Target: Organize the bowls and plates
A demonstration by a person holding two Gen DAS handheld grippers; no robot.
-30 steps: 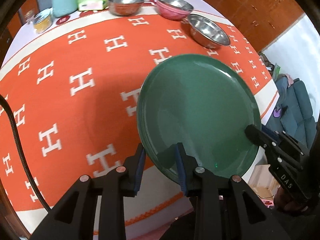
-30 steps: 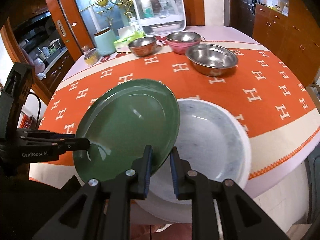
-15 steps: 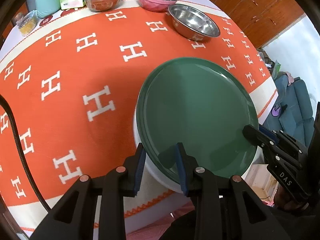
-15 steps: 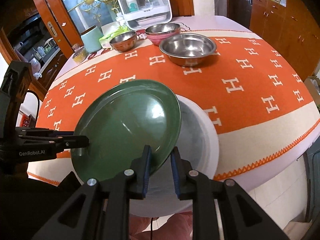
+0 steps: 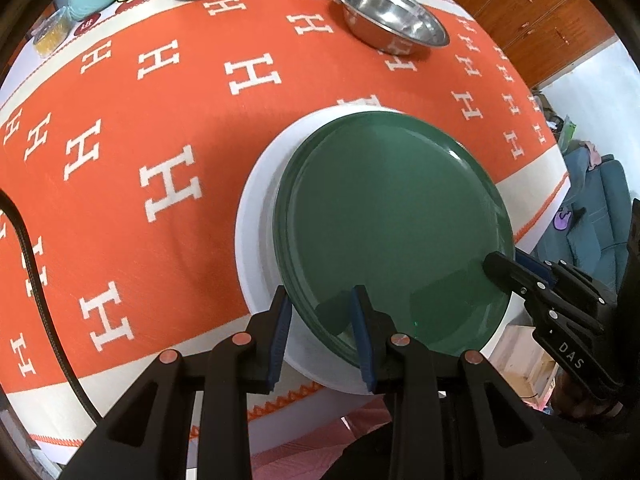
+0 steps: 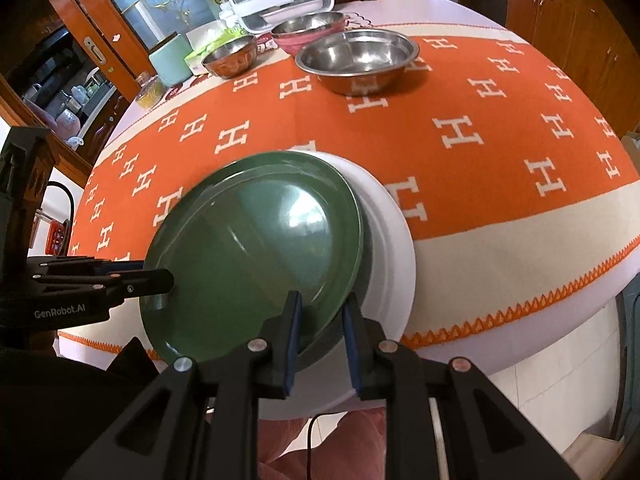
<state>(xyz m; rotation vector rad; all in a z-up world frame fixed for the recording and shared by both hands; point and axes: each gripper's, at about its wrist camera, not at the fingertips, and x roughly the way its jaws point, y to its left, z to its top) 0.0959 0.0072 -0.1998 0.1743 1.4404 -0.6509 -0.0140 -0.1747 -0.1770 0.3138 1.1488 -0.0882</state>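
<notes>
Over the white plate (image 5: 256,216) (near table edge) both tongs — left (image 5: 320,324), right (image 6: 320,330) — pinch the green plate's (image 5: 396,216) rim.

Wooden cabinets (image 6: 568,12) along wall; teal sofa (image 5: 596,216); orange tablecloth (image 6: 460,120).

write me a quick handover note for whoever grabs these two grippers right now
Left gripper: shut on the green plate at its near rim.
Right gripper: shut on the same plate's opposite rim.
Green plate sits over the white plate, near the table edge; contact unclear.
Three bowls stand apart at the far side: steel bowl, pink bowl, small bowl.
Left: release the plate, gather the bowls.
</notes>
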